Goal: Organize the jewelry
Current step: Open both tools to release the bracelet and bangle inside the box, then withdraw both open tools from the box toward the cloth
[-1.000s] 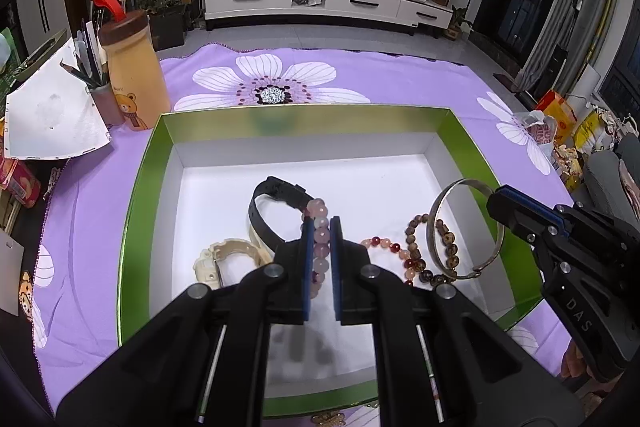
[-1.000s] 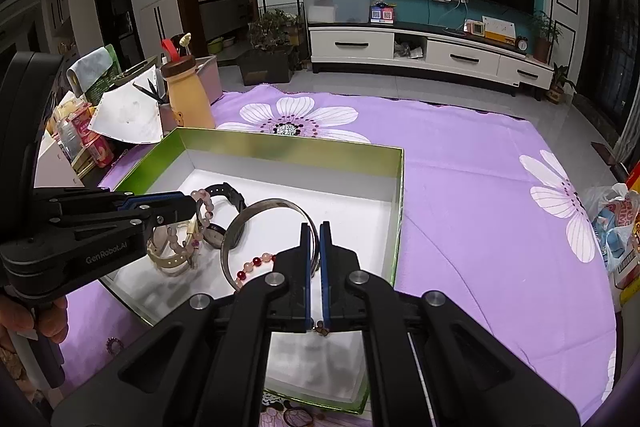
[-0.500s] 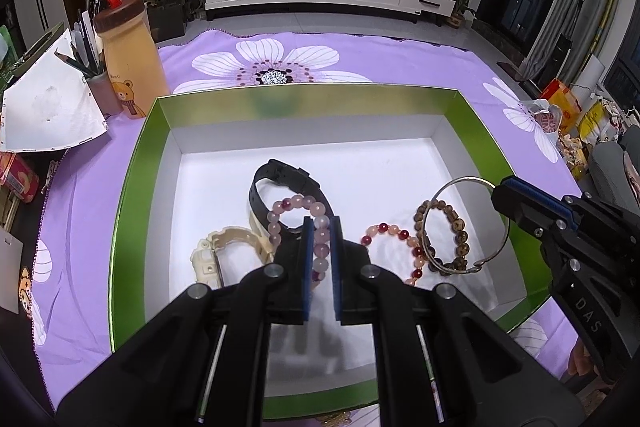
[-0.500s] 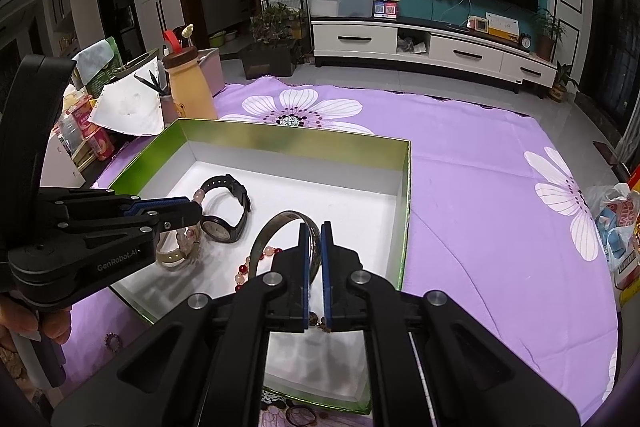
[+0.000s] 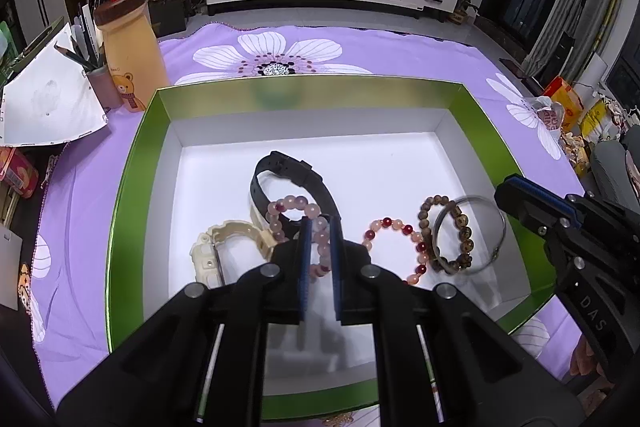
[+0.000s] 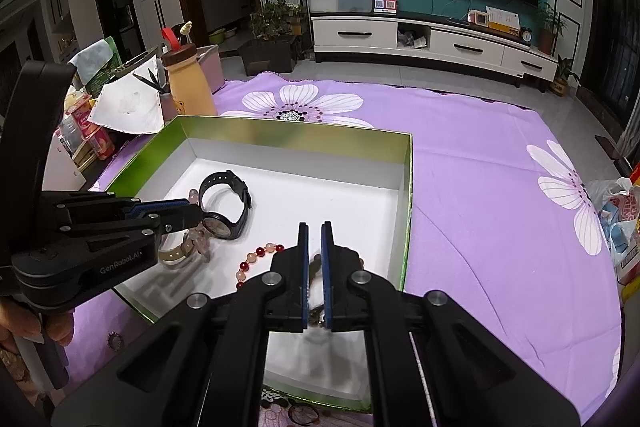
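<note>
I use the green box [image 5: 132, 163] with the white floor as my landmark; it sits on the purple flower cloth [image 5: 360, 47].

Outside its far left corner stands a yellow bear bottle [image 5: 132, 63]. Inside the box, at the left, lies a cream watch [image 5: 216, 247]. Next to it is a black watch [image 5: 292, 183]. My left claw [image 5: 319, 239] is squeezed on a pink bead bracelet [image 5: 288, 211], which rests against the black watch strap.

Further right on the box floor lies a red and pink bead bracelet [image 5: 394, 247]. Just beside it is a brown bead bracelet [image 5: 444, 231], with a silver bangle [image 5: 480, 231] lying over it.

My right claw [image 6: 315, 259] is at the box's right side, its two sides pressed almost together. Something dark sits between them, but I cannot tell if it is pinched.
</note>
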The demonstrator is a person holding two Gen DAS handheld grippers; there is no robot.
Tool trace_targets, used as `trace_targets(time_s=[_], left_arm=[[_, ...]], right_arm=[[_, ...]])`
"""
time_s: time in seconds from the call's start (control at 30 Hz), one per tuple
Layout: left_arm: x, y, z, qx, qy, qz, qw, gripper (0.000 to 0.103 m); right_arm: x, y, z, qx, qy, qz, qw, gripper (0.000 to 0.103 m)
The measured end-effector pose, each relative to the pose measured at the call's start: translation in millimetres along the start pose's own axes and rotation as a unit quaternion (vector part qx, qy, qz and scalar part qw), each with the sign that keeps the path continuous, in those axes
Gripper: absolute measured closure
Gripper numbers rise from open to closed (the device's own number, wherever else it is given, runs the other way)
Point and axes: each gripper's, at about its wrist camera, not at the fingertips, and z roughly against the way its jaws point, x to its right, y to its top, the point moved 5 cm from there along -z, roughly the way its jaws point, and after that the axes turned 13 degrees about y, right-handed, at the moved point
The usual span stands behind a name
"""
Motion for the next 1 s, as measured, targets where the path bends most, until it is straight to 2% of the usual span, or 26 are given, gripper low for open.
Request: trace_targets(time_s=[0.17,0.3,0.4,0.43,0.47,0.5,0.57,0.67,0.73,0.8,0.83,1.0], left_arm=[[-1,0,4,0.004,-0.002,0.003,1.0000,0.084],[-3,2,11,0.010,-0.004,0.008,0.9999,0.065],[-4,3,17,0.016,-0.003,0.010,0.9998,0.060],[-4,4,21,0.018,-0.003,0.012,0.9998,0.053],[-4,4,23,0.020,-0.004,0.013,0.9997,0.050],[-5,4,26,0.023,-0.005,0.015,0.9996,0.046],[-7,4,34,0.028,-0.007,0.020,0.9994,0.042],[-10,2,47,0.036,-0.005,0.024,0.9990,0.034],[-13,-1,55,0.041,-0.004,0.028,0.9988,0.024],[-16,-4,65,0.044,-0.004,0.033,0.9985,0.016],[-18,-6,70,0.045,-0.003,0.037,0.9983,0.010],[-27,-20,94,0.045,0.001,0.053,0.9976,0.002]], right_arm=[[0,1,3,0.003,0.003,-0.007,1.000,0.098],[0,1,7,0.006,0.005,-0.013,1.000,0.097],[-2,2,14,0.011,0.006,-0.013,1.000,0.097],[-3,2,16,0.013,0.006,-0.014,1.000,0.097],[-3,2,19,0.015,0.008,-0.015,1.000,0.092],[-4,2,22,0.018,0.009,-0.017,1.000,0.078],[-5,2,31,0.029,0.009,-0.022,0.999,0.061],[-8,3,45,0.041,0.010,-0.023,0.999,0.061],[-9,2,53,0.046,0.011,-0.024,0.999,0.059],[-11,1,64,0.054,0.012,-0.027,0.998,0.047],[-11,0,68,0.058,0.012,-0.030,0.998,0.045],[-12,-8,92,0.068,0.013,-0.041,0.997,0.031]])
